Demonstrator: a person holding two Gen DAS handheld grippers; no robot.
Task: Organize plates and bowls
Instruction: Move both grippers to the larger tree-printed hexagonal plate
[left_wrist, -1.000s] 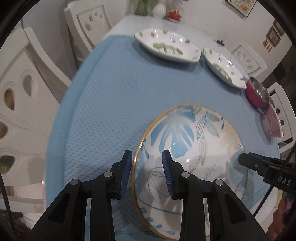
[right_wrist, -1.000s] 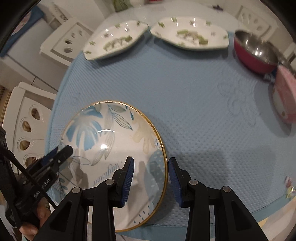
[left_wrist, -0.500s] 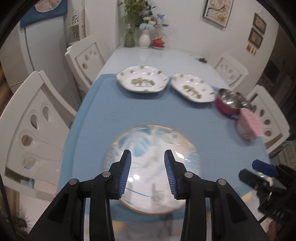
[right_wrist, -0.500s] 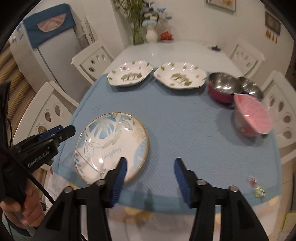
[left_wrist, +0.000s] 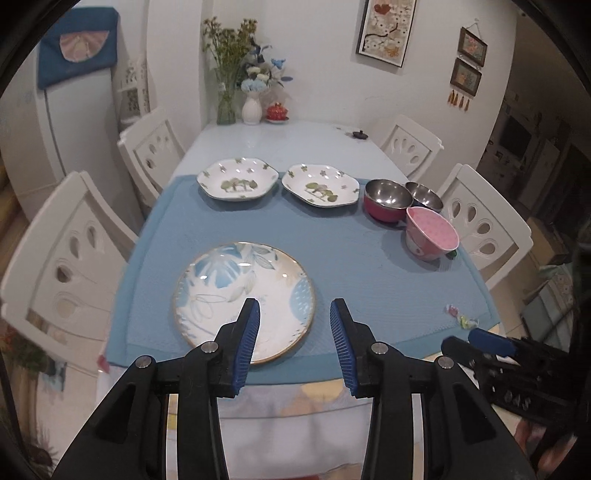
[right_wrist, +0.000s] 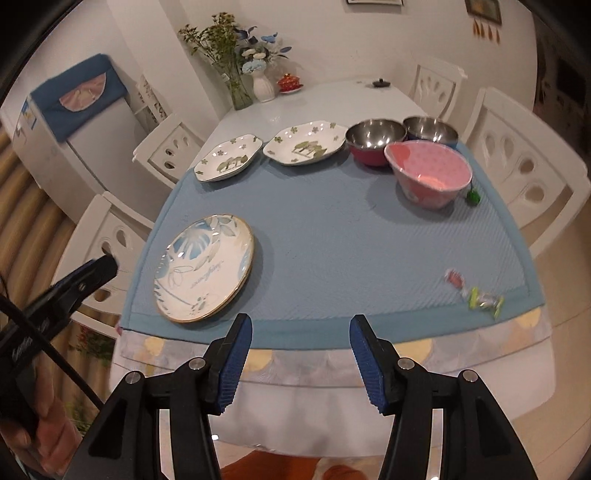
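A round plate with blue leaves and a gold rim (left_wrist: 243, 291) (right_wrist: 205, 266) lies flat on the blue mat (left_wrist: 351, 266) near its front left corner. A second rim seems to show under it. At the back stand two white dishes with green trees (left_wrist: 237, 180) (left_wrist: 320, 185), a red steel bowl (left_wrist: 387, 199), a second steel bowl (left_wrist: 424, 195) and a pink bowl (left_wrist: 432, 234). My left gripper (left_wrist: 293, 314) hovers open above the plate's near edge, holding nothing. My right gripper (right_wrist: 301, 325) hangs open over the table's front edge, right of the plate.
Wrapped sweets (right_wrist: 476, 291) lie at the mat's front right corner, and a small green thing (right_wrist: 472, 195) sits beside the pink bowl. White chairs (left_wrist: 70, 251) (left_wrist: 484, 221) flank the table. Vases with flowers (left_wrist: 251, 107) stand at the far end.
Both grippers stood at the leaf plate's rims; they have widened, pulled back and risen. The plate stays flat on the mat.
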